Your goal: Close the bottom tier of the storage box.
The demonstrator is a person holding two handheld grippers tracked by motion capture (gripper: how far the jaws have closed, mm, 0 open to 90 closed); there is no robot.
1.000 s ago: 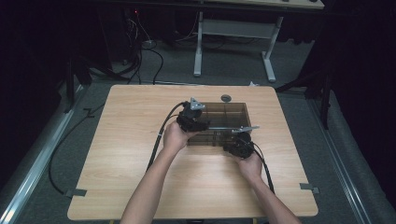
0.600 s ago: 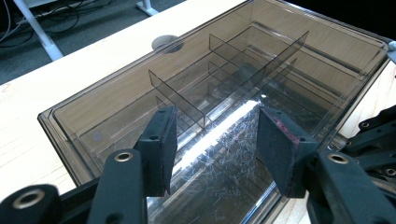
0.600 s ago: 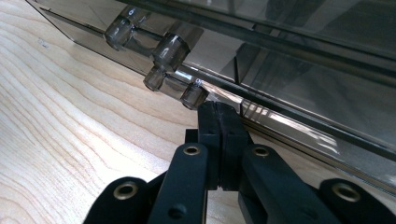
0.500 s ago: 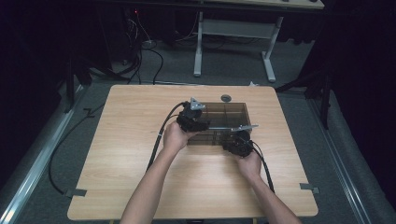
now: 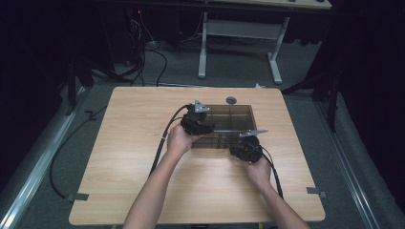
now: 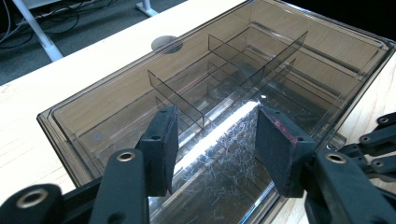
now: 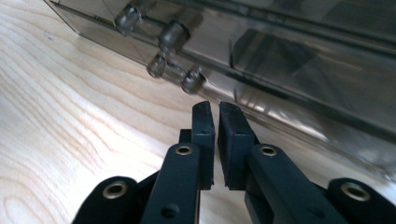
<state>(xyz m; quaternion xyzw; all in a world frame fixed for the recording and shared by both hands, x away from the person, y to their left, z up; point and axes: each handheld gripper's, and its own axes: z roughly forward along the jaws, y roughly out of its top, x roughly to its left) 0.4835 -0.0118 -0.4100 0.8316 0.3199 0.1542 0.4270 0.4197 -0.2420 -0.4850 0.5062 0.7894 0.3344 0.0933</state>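
Resting on the wooden table [image 5: 119,191], toward its far right part: a smoked clear plastic organizer box [image 5: 234,125] with thin dividers inside, lid down. Just behind the box, a small round grey grommet [image 5: 231,100] in the tabletop.

Hovering at the left end of the box: left gripper [image 6: 212,140], jaws spread apart over the scratched lid [image 6: 224,154], pressing on nothing as far as visible, released.

Sitting at the near right corner of the box: right gripper [image 7: 214,112], jaws just been opening, now only a narrow slit between the pads [image 7: 231,135], nothing caught between them. Just ahead of the tips, the small clear latch knobs [image 7: 175,70] on the front wall of the box, not touched.
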